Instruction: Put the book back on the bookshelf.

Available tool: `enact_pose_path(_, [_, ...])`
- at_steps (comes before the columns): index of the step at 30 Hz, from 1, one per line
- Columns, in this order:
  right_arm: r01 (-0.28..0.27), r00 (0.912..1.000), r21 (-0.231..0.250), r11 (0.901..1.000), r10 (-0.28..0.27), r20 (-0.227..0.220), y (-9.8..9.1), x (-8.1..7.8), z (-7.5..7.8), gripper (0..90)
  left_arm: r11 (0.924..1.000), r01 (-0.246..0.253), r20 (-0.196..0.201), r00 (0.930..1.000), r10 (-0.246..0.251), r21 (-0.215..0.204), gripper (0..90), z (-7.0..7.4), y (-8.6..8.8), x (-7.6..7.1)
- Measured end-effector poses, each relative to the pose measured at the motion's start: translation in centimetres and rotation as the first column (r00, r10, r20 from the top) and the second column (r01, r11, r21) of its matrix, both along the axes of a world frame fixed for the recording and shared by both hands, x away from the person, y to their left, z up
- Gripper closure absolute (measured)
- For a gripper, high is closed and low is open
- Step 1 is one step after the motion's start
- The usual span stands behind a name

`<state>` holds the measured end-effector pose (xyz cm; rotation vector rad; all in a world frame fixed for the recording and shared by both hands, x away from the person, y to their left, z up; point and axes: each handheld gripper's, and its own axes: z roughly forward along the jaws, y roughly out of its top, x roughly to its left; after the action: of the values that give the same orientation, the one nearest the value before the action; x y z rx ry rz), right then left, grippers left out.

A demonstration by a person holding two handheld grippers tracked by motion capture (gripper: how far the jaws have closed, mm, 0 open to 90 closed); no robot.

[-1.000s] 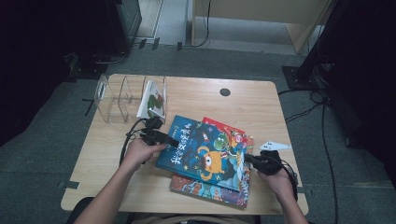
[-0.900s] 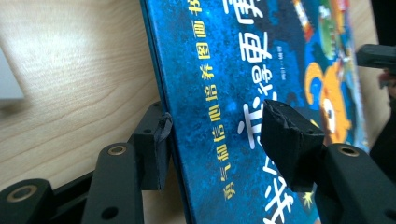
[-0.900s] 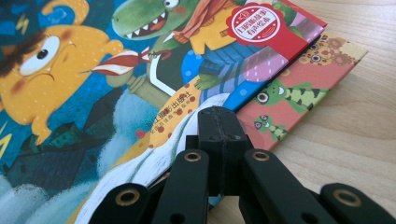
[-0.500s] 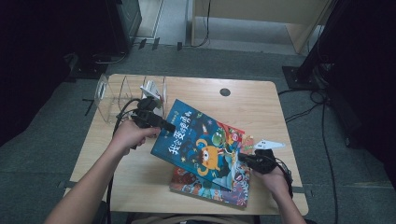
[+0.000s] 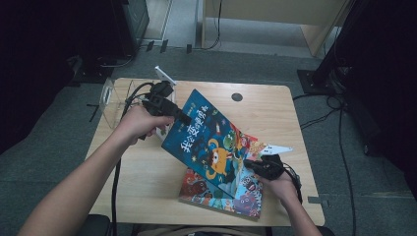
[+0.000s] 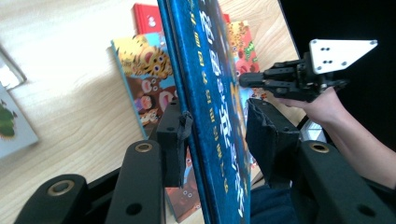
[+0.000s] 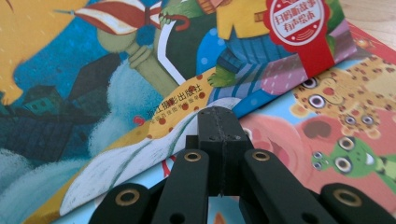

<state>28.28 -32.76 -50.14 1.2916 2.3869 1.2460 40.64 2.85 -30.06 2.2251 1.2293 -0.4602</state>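
Note:
A blue picture book [image 5: 206, 142] stands tilted, its left edge raised off the table and its lower right edge down on the stack. My left gripper [image 5: 181, 117] holds that raised edge. In the left gripper view the book [image 6: 212, 93] runs between the two pads [image 6: 173, 140], which press on it; the jaws have just been closing on it. My right gripper [image 5: 252, 166] is shut with nothing in it, and its tip [image 7: 219, 122] sits at the blue book's lower edge [image 7: 140, 130], over the animal-print book [image 7: 327, 121] beneath.
Under the blue book lie the animal-print book [image 5: 216, 195] and a red one [image 5: 255, 141]. A clear plastic rack [image 5: 114, 98] stands at the table's far left corner. A round black cable hole [image 5: 237, 97] is at the back. Bare wood [image 5: 142, 182] lies at the front left.
My left gripper has risen with the blue book's left edge, so the book tilts more steeply off the stack. The right gripper stays at the book's lower right edge.

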Motion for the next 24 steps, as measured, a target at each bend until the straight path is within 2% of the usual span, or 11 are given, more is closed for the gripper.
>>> enact_pose_path(7, [-0.026, 0.9996, -0.005, 0.9996, 0.026, 0.009, 0.8, 0.4, 0.0, 90.0, 0.9973, 0.037, 0.009, 0.9993, -0.038, 0.063, 61.7, 2.5, -1.9, 0.1])
enact_pose_path(11, [-0.040, 0.9991, -0.009, 0.9991, 0.040, 0.009, 1.4, 0.7, 0.0, 90.0, 0.9949, 0.044, -0.005, 0.9990, -0.044, 0.091, 61.9, 3.4, -2.6, 0.3])
enact_pose_path(14, [-0.050, 0.9987, -0.001, 0.9988, 0.050, 0.009, 1.5, 0.9, 0.0, 90.0, 0.9966, 0.031, -0.041, 0.9987, -0.028, 0.076, 62.2, 3.4, -2.8, 0.5])
enact_pose_path(18, [-0.060, 0.9982, -0.006, 0.9982, 0.060, 0.008, 1.9, 1.2, 0.0, 90.0, 0.9900, 0.051, -0.064, 0.9971, -0.043, 0.132, 62.3, 2.9, -3.6, 0.3])
enact_pose_path(21, [-0.068, 0.9977, -0.013, 0.9976, 0.068, 0.009, 2.1, 1.3, 0.1, 90.0, 0.9956, 0.040, -0.071, 0.9969, -0.034, 0.085, 65.3, 2.9, -3.3, 0.6])
enact_pose_path(24, [-0.072, 0.9973, -0.011, 0.9973, 0.072, 0.013, 2.4, 1.5, 0.0, 90.0, 0.9899, 0.033, -0.077, 0.9968, -0.022, 0.138, 66.0, 2.6, -3.5, 0.7])
